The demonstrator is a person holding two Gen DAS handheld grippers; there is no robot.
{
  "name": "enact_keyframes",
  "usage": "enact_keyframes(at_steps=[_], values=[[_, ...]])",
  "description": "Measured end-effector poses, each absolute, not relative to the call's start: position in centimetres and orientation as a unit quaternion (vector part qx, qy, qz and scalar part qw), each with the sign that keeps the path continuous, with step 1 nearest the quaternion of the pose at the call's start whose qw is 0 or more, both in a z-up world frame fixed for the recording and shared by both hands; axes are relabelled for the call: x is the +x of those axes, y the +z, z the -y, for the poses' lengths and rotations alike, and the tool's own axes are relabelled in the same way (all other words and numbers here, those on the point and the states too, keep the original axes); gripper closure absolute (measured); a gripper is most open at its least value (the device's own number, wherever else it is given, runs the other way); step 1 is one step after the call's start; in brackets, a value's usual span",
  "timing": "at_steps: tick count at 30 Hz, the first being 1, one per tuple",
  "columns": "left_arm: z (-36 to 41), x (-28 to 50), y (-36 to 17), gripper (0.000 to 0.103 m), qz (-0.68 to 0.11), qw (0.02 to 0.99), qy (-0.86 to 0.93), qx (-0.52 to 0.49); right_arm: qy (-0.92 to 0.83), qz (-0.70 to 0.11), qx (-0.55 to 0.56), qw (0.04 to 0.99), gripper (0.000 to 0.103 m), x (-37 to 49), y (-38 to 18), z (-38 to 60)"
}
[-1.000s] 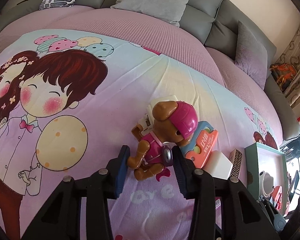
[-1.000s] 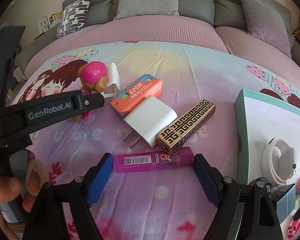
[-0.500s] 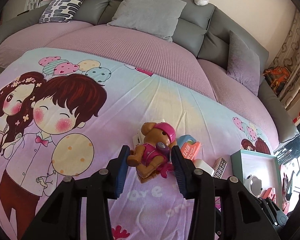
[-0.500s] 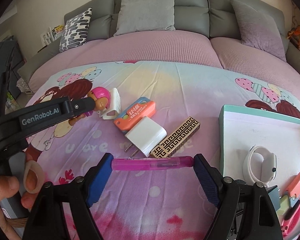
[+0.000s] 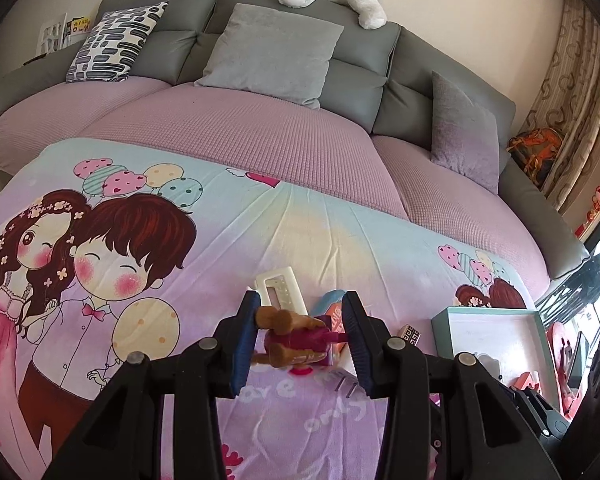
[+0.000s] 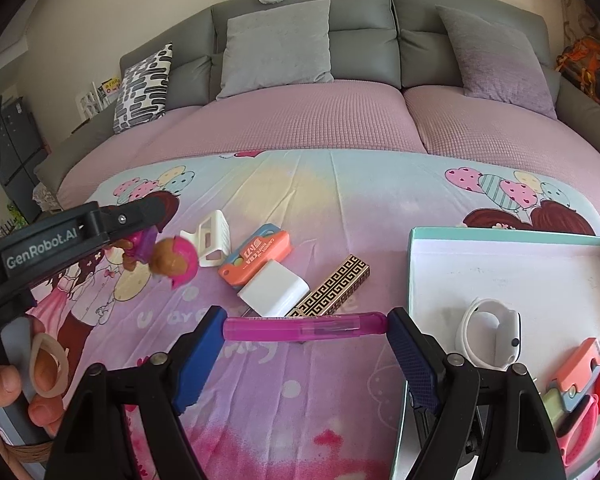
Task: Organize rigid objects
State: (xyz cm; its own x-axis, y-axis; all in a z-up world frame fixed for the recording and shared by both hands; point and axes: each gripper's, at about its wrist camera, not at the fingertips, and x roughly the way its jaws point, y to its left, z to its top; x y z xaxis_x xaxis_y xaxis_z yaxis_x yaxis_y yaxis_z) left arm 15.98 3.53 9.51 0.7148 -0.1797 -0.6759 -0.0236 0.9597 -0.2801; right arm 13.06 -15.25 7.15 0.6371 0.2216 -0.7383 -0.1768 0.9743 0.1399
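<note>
My left gripper (image 5: pixel 300 340) is shut on a brown toy dog in a pink outfit (image 5: pixel 296 338) and holds it in the air above the printed blanket. The toy dog also shows in the right wrist view (image 6: pixel 172 260), hanging head down from the left gripper's finger. My right gripper (image 6: pixel 306 346) is shut end to end on a magenta lighter (image 6: pixel 306 326), lifted above the blanket. A teal-rimmed box (image 6: pixel 508 240) lies to the right with a white watch band (image 6: pixel 492 336) and small items inside.
On the blanket lie a white clip (image 6: pixel 214 236), an orange and blue case (image 6: pixel 256 254), a white charger plug (image 6: pixel 274 288) and a gold patterned lighter (image 6: pixel 328 292). A grey sofa back with cushions (image 6: pixel 276 48) stands behind. The box also shows in the left wrist view (image 5: pixel 488 332).
Both grippers have risen from the blanket. The left carries the toy dog up, now tipped head down. The right has lifted the magenta lighter off the blanket.
</note>
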Motion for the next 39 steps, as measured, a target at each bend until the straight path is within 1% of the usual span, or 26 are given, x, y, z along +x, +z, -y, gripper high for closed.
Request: enact_keyframes(at_steps=[9, 18, 23, 36, 38, 39], values=[[-2.1, 15.4, 11.0, 0.06, -0.358, 0.924, -0.058, -0.12, 0.088, -0.392, 0.045, 0.915, 0.02, 12.6, 8.3, 17.3], [-0.4, 14.9, 11.9, 0.06, -0.35, 0.928, -0.073, -0.108, 0.023, -0.364, 0.088, 0.927, 0.02, 12.0, 9.6, 22.3], [1.0, 14.8, 12.1, 0.06, -0.351, 0.928, -0.081, -0.097, -0.013, -0.358, 0.094, 0.929, 0.02, 11.6, 9.9, 24.9], [7.7, 15.4, 11.8, 0.06, -0.368, 0.918, -0.135, -0.061, -0.096, -0.368, 0.103, 0.919, 0.02, 11.0, 9.1, 30.7], [8.9, 15.6, 11.5, 0.064, -0.374, 0.914, -0.145, -0.056, -0.105, -0.368, 0.105, 0.918, 0.02, 10.9, 9.0, 31.3], [9.6, 15.8, 11.3, 0.064, -0.377, 0.912, -0.152, -0.053, -0.111, -0.369, 0.105, 0.917, 0.02, 10.8, 9.0, 31.7]])
